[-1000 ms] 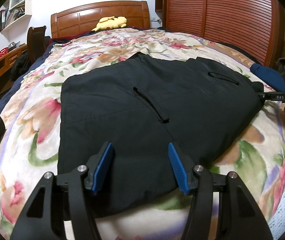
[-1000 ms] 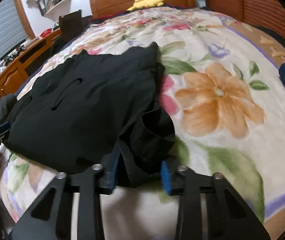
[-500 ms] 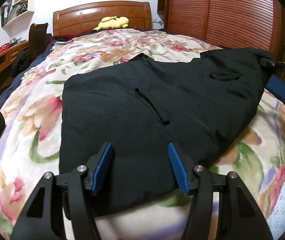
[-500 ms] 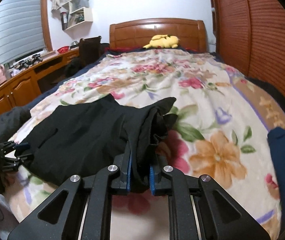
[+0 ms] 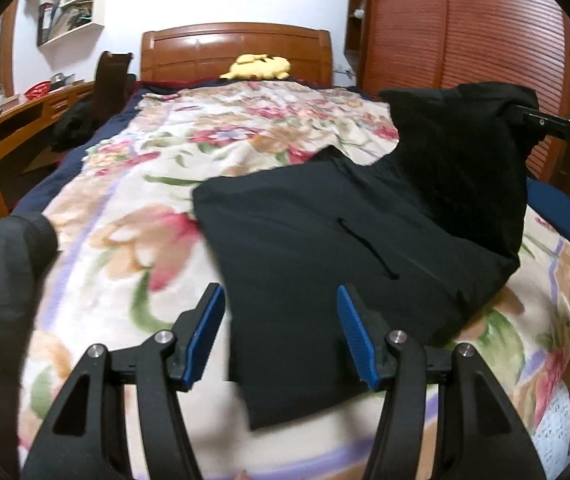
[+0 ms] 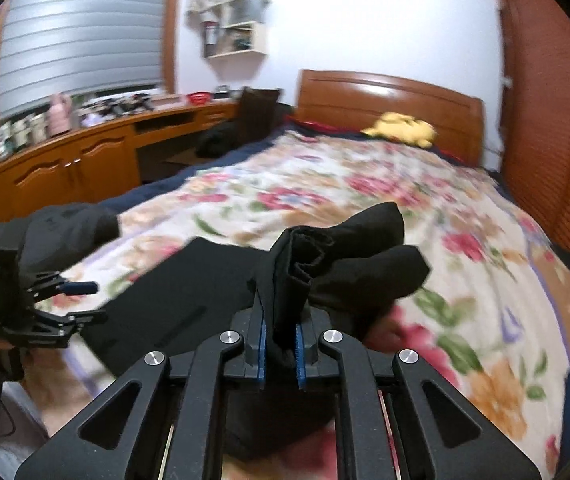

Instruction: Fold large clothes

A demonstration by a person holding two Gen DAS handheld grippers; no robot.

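Observation:
A large black garment [image 5: 325, 240] lies on the floral bedspread [image 5: 133, 208]. Its right side is lifted and hangs in a fold [image 5: 465, 152] above the flat part. My right gripper [image 6: 279, 354] holds that side. Its jaws are closing tight on a bunched wad of the black fabric [image 6: 297, 264], and its pads press on the cloth. In the left wrist view the right gripper [image 5: 557, 128] enters from the right edge. My left gripper [image 5: 281, 336] is open and hovers over the garment's near left corner, gripping nothing. The right wrist view shows it [image 6: 81, 300] at the far left.
A yellow plush toy [image 5: 256, 67] rests by the wooden headboard [image 5: 237, 48]. A wooden desk [image 5: 5, 136] runs along the left and slatted wardrobe doors [image 5: 465, 40] along the right. A dark grey garment [image 5: 1, 280] lies at the near left, a blue item [image 5: 553, 208] at the right.
The right gripper shut on the garment's right edge and lifted it up and over toward the left. The left gripper moved left, from over the garment's middle to its near left corner.

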